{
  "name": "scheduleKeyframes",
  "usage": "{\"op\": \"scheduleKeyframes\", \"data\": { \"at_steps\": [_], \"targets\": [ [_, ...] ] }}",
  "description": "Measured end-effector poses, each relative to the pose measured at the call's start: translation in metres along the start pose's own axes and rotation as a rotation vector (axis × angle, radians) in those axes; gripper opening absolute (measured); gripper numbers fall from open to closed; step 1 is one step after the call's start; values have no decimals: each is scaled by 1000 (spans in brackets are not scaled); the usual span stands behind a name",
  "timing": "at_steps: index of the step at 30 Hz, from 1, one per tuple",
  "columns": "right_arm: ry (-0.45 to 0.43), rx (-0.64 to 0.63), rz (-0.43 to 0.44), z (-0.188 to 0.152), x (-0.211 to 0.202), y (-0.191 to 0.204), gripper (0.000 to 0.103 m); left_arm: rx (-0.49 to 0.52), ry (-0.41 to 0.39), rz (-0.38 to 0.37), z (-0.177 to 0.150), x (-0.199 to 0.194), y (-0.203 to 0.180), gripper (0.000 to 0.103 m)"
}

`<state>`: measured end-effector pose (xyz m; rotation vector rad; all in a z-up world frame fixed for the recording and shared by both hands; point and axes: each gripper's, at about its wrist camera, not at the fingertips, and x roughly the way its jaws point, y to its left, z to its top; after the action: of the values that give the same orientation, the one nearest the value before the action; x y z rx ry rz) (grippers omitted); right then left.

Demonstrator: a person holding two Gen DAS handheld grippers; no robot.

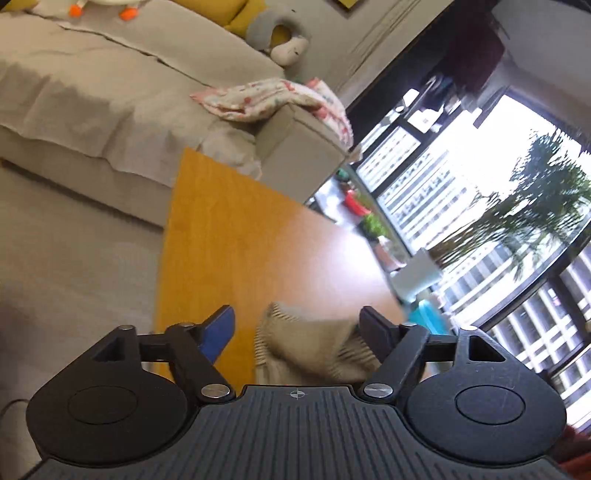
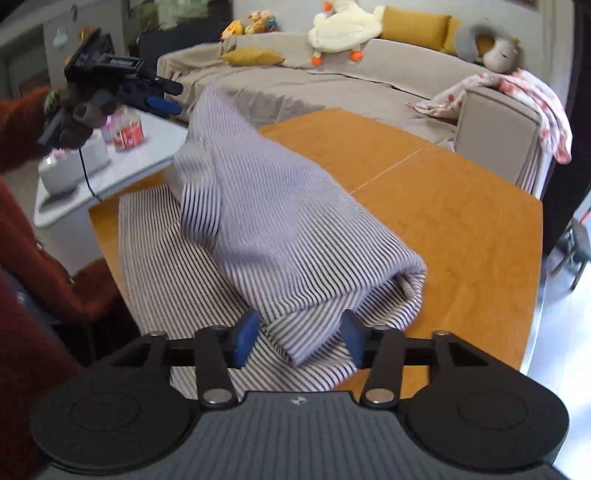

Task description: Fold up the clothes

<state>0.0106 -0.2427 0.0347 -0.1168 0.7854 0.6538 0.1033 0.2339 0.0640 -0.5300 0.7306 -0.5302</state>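
A black-and-white striped garment (image 2: 266, 221) lies on the orange wooden table (image 2: 461, 221), its upper layer lifted and falling over the lower layer. My right gripper (image 2: 301, 336) is open, its blue pads on either side of a folded edge of the garment, low over the table. My left gripper (image 2: 166, 101) shows in the right wrist view, raised high at the left, open, beside the garment's lifted top corner. In the left wrist view my left gripper (image 1: 297, 328) is open, with a blurred bunch of the striped cloth (image 1: 314, 350) just below its jaws.
A grey sofa (image 2: 332, 85) with yellow cushions, a white duck plush (image 2: 343, 26) and a patterned blanket (image 2: 532, 99) stands behind the table. A white side table (image 2: 110, 166) with jars stands at the left. A large window (image 1: 480, 221) is at the right in the left wrist view.
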Motion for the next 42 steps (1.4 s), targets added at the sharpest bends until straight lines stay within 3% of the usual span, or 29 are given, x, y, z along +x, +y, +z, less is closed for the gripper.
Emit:
{"op": "scheduleKeyframes", "data": {
  "at_steps": [4,8,10,13,16,21,24,28,31,33,35,37,40,42],
  "targets": [
    [-60,236,53,4,-7,-26,68,33,99,52,4,48,-27,87],
    [-121,472,107,7,-14,-52,71,24,250,121,-9,101,-32,78],
    [-88,522,110,8,6,-56,71,22,293,143,-18,118,-30,72],
    [-43,502,89,10,30,-55,71,59,272,160,-22,128,-28,57],
    [-12,491,77,14,52,-54,69,34,243,155,-19,135,-21,44],
    [-25,492,82,30,72,-69,67,-5,209,138,-15,144,-11,40],
    [-26,465,54,46,85,-80,60,4,174,148,-1,160,-10,33],
    [-47,416,-22,84,108,-103,43,55,107,157,26,186,-18,28],
    [-99,333,-108,116,110,-118,38,76,114,143,35,185,-21,28],
    [-93,321,-143,118,104,-124,39,108,153,149,28,175,-18,31],
    [-65,340,-165,107,96,-132,40,169,218,198,15,162,-11,44],
    [-30,376,-178,89,91,-139,45,213,265,246,7,146,-3,50],
    [-40,475,-174,59,67,-149,54,146,250,215,14,129,-2,51],
    [-85,515,-158,49,51,-149,57,106,218,173,20,129,-10,59]
  ]
}}
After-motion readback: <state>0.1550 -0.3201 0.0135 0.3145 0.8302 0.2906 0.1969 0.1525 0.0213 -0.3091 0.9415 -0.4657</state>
